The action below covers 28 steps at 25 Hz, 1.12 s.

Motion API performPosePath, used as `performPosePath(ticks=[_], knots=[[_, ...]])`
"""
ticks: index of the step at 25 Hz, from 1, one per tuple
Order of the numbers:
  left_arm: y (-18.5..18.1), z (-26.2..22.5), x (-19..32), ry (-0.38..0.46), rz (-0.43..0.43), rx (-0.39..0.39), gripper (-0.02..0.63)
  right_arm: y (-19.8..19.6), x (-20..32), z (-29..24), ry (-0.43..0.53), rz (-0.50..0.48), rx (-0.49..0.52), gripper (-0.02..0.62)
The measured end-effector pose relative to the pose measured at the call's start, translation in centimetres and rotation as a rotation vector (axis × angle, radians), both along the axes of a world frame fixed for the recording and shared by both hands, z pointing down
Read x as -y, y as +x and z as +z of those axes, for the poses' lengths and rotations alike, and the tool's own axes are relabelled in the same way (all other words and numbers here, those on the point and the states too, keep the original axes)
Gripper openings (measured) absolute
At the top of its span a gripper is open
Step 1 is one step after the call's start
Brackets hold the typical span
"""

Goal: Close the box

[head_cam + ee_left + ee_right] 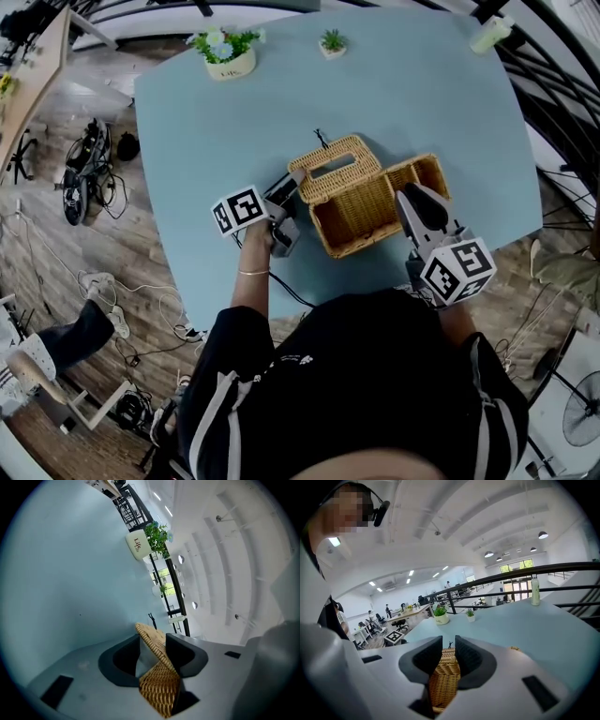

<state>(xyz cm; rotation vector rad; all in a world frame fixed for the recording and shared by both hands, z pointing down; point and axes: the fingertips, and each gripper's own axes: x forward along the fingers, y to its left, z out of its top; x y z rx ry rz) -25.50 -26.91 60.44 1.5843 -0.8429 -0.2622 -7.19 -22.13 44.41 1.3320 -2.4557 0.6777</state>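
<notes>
A wicker box (pixel 361 225) stands near the front edge of the blue table (pixel 422 94). Its slotted lid (pixel 330 169) is tilted up over the box's back left part. My left gripper (pixel 291 187) reaches the lid's left end. In the left gripper view the lid (pixel 157 644) slants across between the wide-set jaws of that gripper (pixel 152 651), with a gap beside it. My right gripper (pixel 409 199) is at the box's right side. In the right gripper view that gripper (pixel 448 656) is closed on a wicker wall (pixel 443 677).
A white pot with a plant (pixel 225 54), a small potted plant (pixel 332 42) and a pale bottle (pixel 491 36) stand along the table's far edge. A small black object (pixel 322 139) lies just behind the lid. Cables and gear (pixel 86 173) lie on the floor at left.
</notes>
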Motion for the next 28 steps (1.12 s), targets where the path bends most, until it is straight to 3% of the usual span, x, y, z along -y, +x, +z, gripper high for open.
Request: performPosePath(ticks=[6,17,28], knots=[[-0.4,-1.6,0.3,0.061,-0.027,0.046,0.148,0.0,0.3,-0.1,0.003,-0.021,-0.006,0.083],[-1.1,-6.7,0.8,0.281,-0.070,0.187,0.084,-0.9,3.2,0.5,0.020,-0.118,0.003,0.083],[-0.5,-10.8,-0.5,0.514,-0.008,0.365,0.069,-2.2,7.4,1.1,0.040,-0.207,0.009,0.107]])
